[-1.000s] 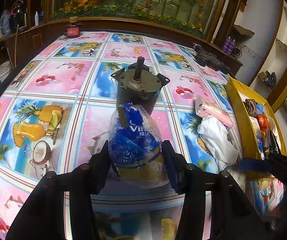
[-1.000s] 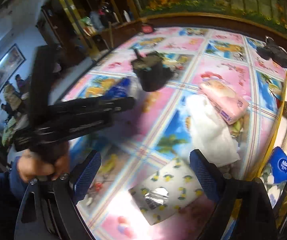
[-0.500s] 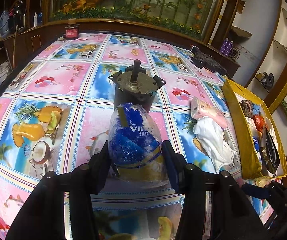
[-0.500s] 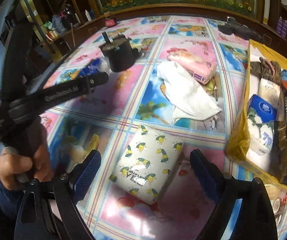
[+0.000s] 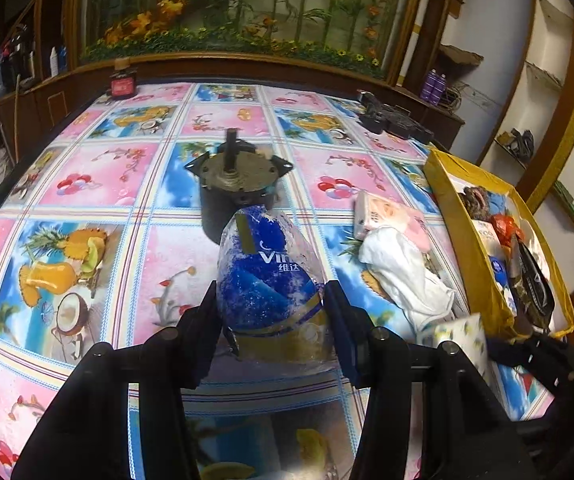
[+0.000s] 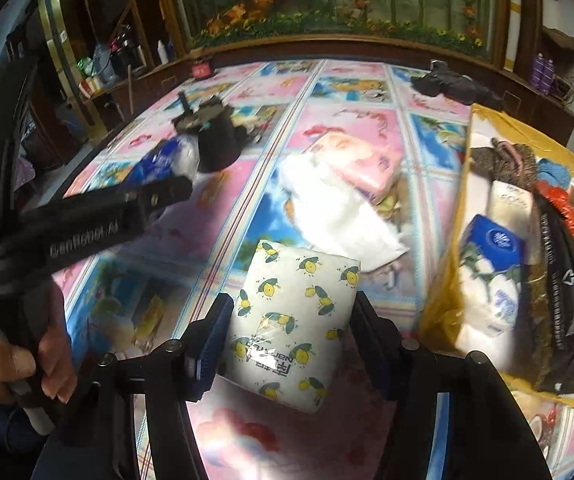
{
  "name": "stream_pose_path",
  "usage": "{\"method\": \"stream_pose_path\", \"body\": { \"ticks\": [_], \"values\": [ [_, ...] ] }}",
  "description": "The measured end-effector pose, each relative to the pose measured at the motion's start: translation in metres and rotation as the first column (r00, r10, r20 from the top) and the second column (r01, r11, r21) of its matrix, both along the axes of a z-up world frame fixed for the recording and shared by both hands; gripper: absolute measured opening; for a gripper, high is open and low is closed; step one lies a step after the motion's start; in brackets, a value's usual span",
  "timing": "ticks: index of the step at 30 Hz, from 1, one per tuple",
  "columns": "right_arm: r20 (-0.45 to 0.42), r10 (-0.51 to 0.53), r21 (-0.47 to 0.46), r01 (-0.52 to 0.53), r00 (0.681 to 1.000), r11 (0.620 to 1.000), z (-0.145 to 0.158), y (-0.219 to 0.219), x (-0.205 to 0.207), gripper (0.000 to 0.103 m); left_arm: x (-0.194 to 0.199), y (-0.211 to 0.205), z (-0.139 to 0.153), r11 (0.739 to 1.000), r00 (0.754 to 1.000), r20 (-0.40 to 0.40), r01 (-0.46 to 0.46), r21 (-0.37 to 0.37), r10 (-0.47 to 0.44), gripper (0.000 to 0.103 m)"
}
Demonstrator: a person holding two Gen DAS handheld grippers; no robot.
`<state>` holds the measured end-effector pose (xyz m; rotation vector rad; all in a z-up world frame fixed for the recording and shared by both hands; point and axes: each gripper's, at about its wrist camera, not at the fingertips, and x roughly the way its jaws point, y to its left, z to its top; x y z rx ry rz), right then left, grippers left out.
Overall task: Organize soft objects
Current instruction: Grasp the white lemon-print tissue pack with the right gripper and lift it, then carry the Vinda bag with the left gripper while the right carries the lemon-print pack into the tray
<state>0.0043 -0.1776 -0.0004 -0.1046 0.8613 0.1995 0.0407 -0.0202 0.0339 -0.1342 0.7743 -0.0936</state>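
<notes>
Two-handed sorting of soft goods on a table covered by a pink-and-blue fruit-print cloth (image 5: 99,184). The step in hand is a pickup. The right gripper (image 6: 293,332) points steeply down at a white lemon-print tissue pack (image 6: 293,320) lying on the cloth just beside an open yellow box (image 6: 453,280) that already holds several soft items. Its jaws have just been closing, and the pack sits between them with both blue pads at or very near its flanks; a firm pinch cannot be confirmed. The left gripper (image 5: 273,310) is clamped on a crinkled blue-and-clear plastic tissue bag (image 5: 267,276), pads pressed into its sides, in front of a dark cylindrical motor with a shaft (image 5: 235,184). Whether the bag rests on the cloth or is lifted cannot be told. A white cloth (image 6: 335,212) and a pink tissue pack (image 6: 363,160) lie between motor and box. The next move probably calls for finishing the squeeze, lifting clear, and carrying the pack rightward over the box rim. In the right view, a hand (image 6: 23,360) grips the left tool's handle.
</notes>
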Motion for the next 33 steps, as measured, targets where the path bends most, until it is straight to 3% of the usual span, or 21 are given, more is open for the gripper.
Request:
{"method": "stream_pose_path", "body": {
  "ticks": [9, 33],
  "values": [
    [0.040, -0.028, 0.045, 0.027, 0.999, 0.999, 0.004, -0.017, -0.002, 0.058, -0.010, -0.025, 0.004, 0.992, 0.996, 0.063, 0.053, 0.112, -0.060, 0.048],
    [0.086, -0.074, 0.104, 0.065, 0.994, 0.992, 0.023, -0.043, -0.011, 0.058, -0.015, -0.038, 0.000, 0.980, 0.994, 0.088, 0.050, 0.191, -0.068, 0.048]
  ]
}}
